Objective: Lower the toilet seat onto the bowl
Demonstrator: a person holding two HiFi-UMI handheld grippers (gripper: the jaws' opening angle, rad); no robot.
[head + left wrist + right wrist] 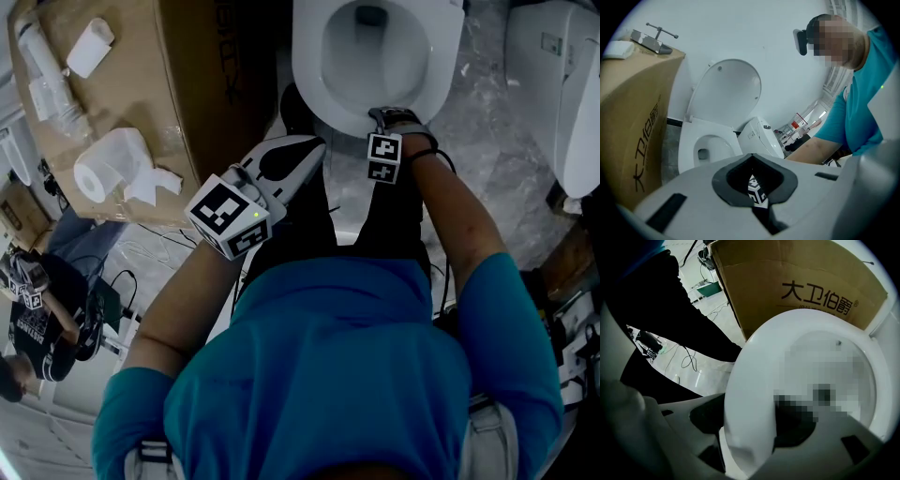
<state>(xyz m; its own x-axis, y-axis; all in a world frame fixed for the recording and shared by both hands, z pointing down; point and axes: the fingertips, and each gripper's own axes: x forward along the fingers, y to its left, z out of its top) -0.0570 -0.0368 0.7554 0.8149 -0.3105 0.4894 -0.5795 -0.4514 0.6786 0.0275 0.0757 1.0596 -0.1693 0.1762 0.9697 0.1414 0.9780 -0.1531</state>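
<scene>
The white toilet seat (309,66) lies low over the bowl, and its lid (726,89) stands upright against the wall. My right gripper (386,114) is at the seat's front rim, shut on the seat (754,380) with one jaw on each side of the ring. Whether the seat touches the bowl I cannot tell. My left gripper (309,150) hangs in front of the person, short of the toilet, shut and holding nothing. In the left gripper view, the seat (689,140) shows beyond the left gripper (758,206).
A tall cardboard box (187,75) stands close on the toilet's left, with a toilet paper roll (108,169) on top. A second white toilet (562,84) stands on the right. Cables (141,253) trail over the floor at the left, near another person (37,319).
</scene>
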